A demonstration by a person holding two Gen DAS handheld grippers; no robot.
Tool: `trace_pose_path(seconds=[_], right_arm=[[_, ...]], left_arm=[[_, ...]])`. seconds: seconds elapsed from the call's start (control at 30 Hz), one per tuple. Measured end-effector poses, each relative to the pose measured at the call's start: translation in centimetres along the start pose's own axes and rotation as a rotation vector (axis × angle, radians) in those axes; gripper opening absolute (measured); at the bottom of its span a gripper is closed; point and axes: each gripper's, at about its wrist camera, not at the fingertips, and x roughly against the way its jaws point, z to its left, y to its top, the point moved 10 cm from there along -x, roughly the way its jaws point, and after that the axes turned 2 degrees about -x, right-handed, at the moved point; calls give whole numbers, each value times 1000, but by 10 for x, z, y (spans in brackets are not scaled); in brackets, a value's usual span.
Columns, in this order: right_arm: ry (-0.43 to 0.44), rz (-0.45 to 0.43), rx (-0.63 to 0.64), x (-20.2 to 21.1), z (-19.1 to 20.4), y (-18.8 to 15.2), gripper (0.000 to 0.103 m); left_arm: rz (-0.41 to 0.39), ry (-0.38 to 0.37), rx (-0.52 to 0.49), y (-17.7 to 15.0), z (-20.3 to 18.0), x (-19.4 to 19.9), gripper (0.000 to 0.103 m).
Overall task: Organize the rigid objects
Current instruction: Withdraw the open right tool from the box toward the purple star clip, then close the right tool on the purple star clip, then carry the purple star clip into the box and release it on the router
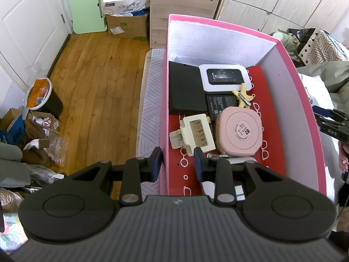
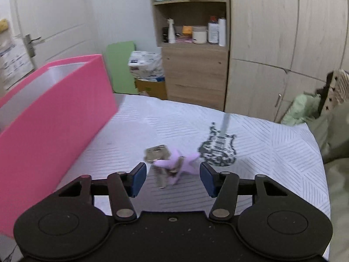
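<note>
A pink box (image 1: 218,23) with a red floor stands on the bed. It holds a black case (image 1: 185,87), a white router (image 1: 224,76), a yellow star clip (image 1: 243,95), a round pink case (image 1: 240,131) and a cream claw clip (image 1: 196,131). My left gripper (image 1: 177,163) straddles the box's left wall, one finger outside and one inside, with its pads apart from the wall. In the right wrist view my right gripper (image 2: 172,171) stands open over the bedspread. A purple star clip (image 2: 185,163) with keys (image 2: 157,152) lies between its pads, untouched. A black-and-white guitar-shaped item (image 2: 219,150) lies just beyond.
The pink box (image 2: 54,113) fills the left of the right wrist view. Wooden floor (image 1: 98,76) lies left of the bed, with a bin (image 1: 41,96), cardboard boxes (image 1: 126,26) and clutter. A wardrobe (image 2: 272,54) and shelf unit (image 2: 192,32) stand behind; piled clothing (image 2: 305,107) lies at the right.
</note>
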Motion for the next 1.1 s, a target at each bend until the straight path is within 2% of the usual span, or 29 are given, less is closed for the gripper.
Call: trace_pose_path(seconds=[0.07,0.13,0.17,0.2,0.33,0.47,0.6,0.73,0.9,1.0,1.1], right_arm=[[6,16,0,-9,-3,-1,53],[5,-4,15,-13,-3,2,53],[7,-7,18,-13,-2,3,50],[11,-10,17,-12,-1,3,38],[-21,-35,10,-3,-1,1,38],[5,-61,-33,9,-2,4,38],[14,-104,-13,29,9,12,38],[64,-161,30,55,33,29,38],[179,-240,161,89,81,60,38],[236,-265,250,97,111,76,38],[244,-274,318,93,135,93,38]], left_arm=[[-1,1,-2,-1,1,0,29],[-2,4,-2,-1,2,0,29],[-2,4,1,-2,2,0,29],[-1,2,5,-3,3,0,29],[5,-2,13,-6,5,1,29],[7,6,13,-6,4,1,29],[5,3,18,-6,4,1,29],[5,7,9,-6,4,1,29],[0,14,1,-6,2,1,29],[0,14,-5,-6,0,0,29],[9,21,-11,-6,0,0,29]])
